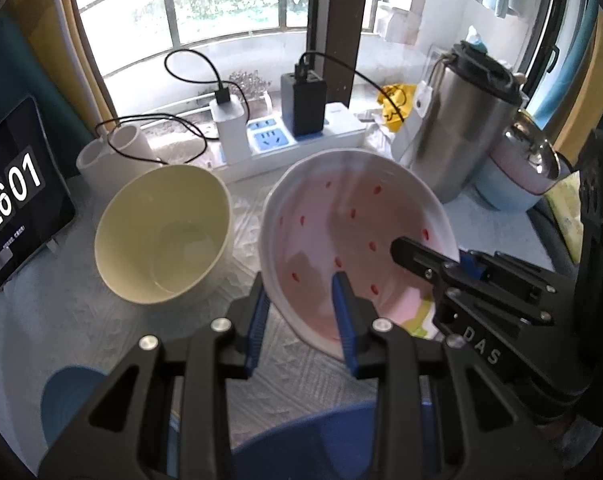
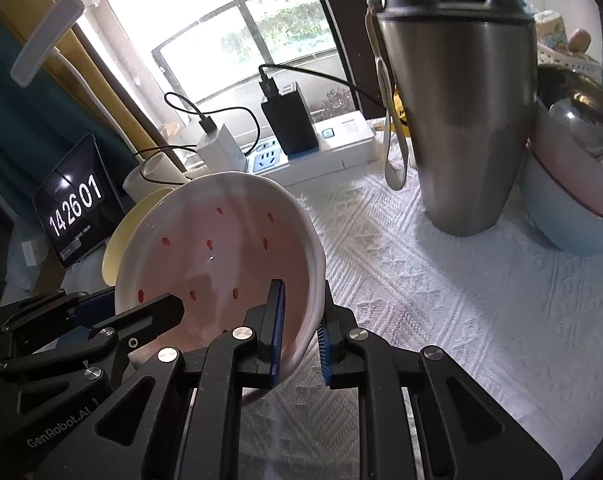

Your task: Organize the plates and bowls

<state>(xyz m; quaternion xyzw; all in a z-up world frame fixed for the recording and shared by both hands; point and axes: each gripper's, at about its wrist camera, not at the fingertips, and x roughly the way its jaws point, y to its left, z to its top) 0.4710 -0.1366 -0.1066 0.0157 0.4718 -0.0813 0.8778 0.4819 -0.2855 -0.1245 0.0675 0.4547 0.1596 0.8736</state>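
Note:
A pink bowl [image 1: 341, 232] with a white rim and red seed marks is held tilted between both grippers, raised a little off the white cloth. My left gripper [image 1: 301, 312] is shut on its near rim, one blue pad inside and one outside. My right gripper [image 2: 301, 316] is shut on the bowl's [image 2: 221, 248] right rim in the same way. Each gripper also shows in the other's view: the right gripper [image 1: 433, 256] and the left gripper [image 2: 141, 304]. A cream bowl [image 1: 161, 232] stands upright just left of the pink one, partly hidden behind it in the right wrist view.
A steel tumbler [image 2: 461, 120] stands to the right, with stacked pink and blue bowls [image 2: 573, 200] beyond it. A power strip [image 1: 269, 140] with chargers and cables lines the window side. A tablet clock [image 1: 17, 200] leans at the left. Blue plates [image 1: 69, 396] lie near the front.

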